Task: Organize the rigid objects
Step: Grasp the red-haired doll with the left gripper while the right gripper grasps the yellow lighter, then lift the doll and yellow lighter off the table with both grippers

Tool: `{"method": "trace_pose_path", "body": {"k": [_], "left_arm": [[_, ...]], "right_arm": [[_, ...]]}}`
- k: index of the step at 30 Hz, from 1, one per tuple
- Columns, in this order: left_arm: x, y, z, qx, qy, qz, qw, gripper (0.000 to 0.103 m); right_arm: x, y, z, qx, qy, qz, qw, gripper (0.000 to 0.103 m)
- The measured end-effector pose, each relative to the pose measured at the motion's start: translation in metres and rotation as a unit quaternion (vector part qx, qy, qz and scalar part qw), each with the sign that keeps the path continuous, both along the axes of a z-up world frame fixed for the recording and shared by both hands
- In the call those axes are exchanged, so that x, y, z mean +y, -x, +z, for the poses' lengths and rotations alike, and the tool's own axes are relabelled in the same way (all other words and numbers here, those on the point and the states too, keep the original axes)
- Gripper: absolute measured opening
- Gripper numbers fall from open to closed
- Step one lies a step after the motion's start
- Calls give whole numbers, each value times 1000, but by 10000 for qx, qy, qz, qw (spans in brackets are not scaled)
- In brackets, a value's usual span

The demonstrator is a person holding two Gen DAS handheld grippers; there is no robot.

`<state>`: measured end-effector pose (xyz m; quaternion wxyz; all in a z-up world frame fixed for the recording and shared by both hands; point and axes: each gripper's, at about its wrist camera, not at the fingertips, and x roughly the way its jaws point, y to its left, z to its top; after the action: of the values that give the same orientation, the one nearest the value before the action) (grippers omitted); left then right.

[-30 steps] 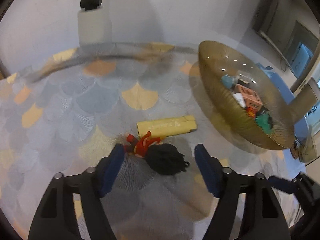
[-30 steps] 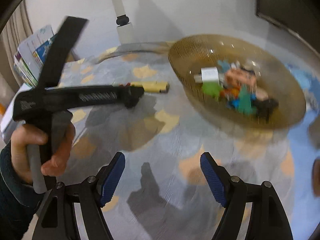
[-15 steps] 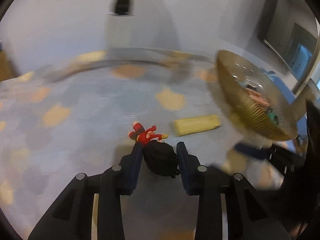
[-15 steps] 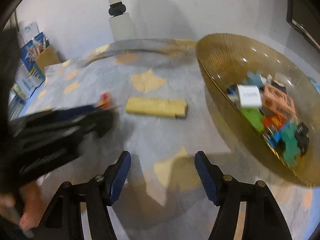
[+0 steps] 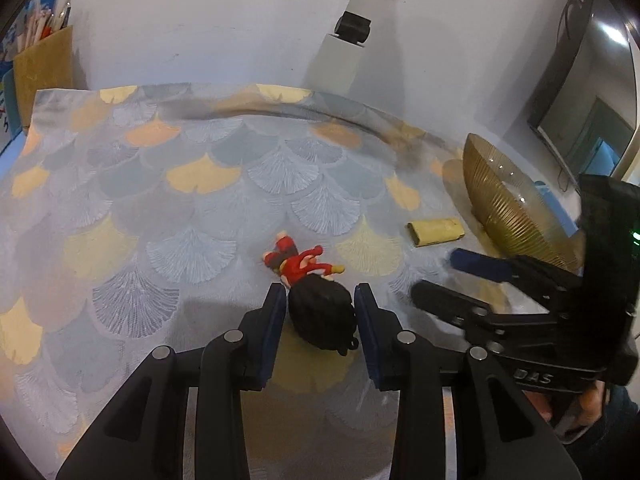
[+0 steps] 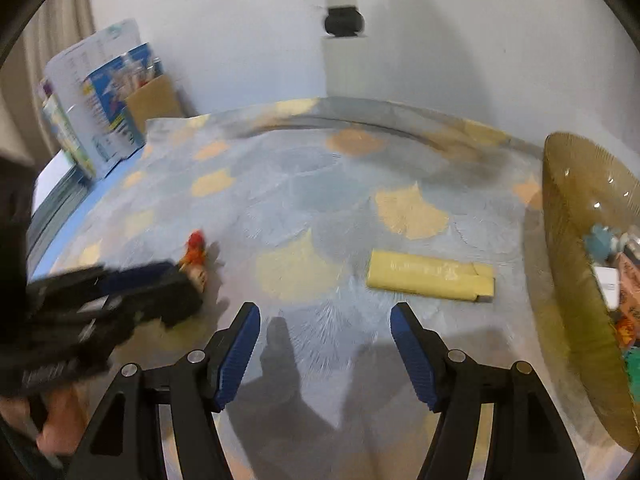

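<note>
Our left fingers (image 5: 276, 316) have closed in from a wide stance and now clamp the doll (image 5: 316, 300) by its black hair, one blue pad on each side, low in the centre of the left view. Its red body sticks out past the tips onto the patterned cloth (image 5: 200, 208) of the bench. So we judge the pick made and the carry next. Our right gripper (image 6: 324, 344) has narrowed a little but stands open and empty, above bare cloth. It has swung toward the yellow box (image 6: 430, 276), which now lies just beyond its right finger. The bowl (image 6: 568, 240), at the right edge, holds the sorted pieces; the doll and the box are the only two we see outside it.
</note>
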<state>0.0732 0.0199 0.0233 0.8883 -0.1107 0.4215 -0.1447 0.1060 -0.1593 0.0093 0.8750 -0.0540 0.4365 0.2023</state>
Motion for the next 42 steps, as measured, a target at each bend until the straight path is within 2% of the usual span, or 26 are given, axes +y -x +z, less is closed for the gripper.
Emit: {"method": "trace_pose_path", "body": {"k": [3, 4, 6, 9, 12, 15, 17, 20, 21, 22, 26, 28, 30, 34, 38, 42], "left_arm": [[-8, 0, 1, -116, -245, 3, 9996, 33], [-9, 1, 2, -160, -316, 4, 9994, 33], [-10, 2, 3, -222, -335, -14, 9992, 33], [-5, 1, 2, -202, -208, 4, 9996, 33], [-2, 1, 1, -183, -139, 10, 9997, 33], [-3, 2, 1, -189, -139, -24, 9997, 33], [-3, 2, 1, -188, -107, -28, 9998, 33], [-1, 1, 0, -155, -33, -32, 9999, 33], [-1, 1, 0, -147, -25, -35, 9999, 33], [-1, 0, -1, -139, -35, -36, 9999, 33], [-3, -1, -2, -97, -123, -46, 9999, 36], [-4, -2, -4, 2, -153, -59, 9999, 40], [-4, -3, -5, 57, -110, -97, 9999, 40], [-5, -3, -6, 64, -145, -118, 9998, 41], [-9, -2, -5, 38, -284, -135, 9995, 42], [-12, -1, -4, 25, -341, -165, 9993, 47]], "right_arm": [[-7, -5, -2, 163, 364, -175, 9991, 67], [-9, -5, -2, 241, 352, -253, 9988, 67], [-19, -14, -3, 536, 42, -574, 9969, 67], [-27, -37, -2, 810, -453, -1254, 9878, 67], [-27, -54, -2, 804, -594, -1858, 9775, 67], [-13, -68, -3, 566, -179, -1920, 9796, 68], [-3, -71, -6, 360, 112, -1897, 9811, 64], [2, -70, -8, 173, 370, -1992, 9791, 52], [0, -68, -7, 128, 411, -2028, 9783, 41], [-1, -67, -7, 89, 496, -2071, 9770, 34], [-13, -57, -4, 181, 408, -1887, 9810, 25], [-14, -41, -3, 213, 286, -1481, 9883, 25], [-10, -13, -4, 122, 402, -864, 9954, 25], [-20, 36, -2, 158, 510, -251, 9983, 24], [-45, 79, -2, 147, 668, -98, 9976, 23], [-69, 107, 0, 342, 435, -25, 9985, 24]]}}
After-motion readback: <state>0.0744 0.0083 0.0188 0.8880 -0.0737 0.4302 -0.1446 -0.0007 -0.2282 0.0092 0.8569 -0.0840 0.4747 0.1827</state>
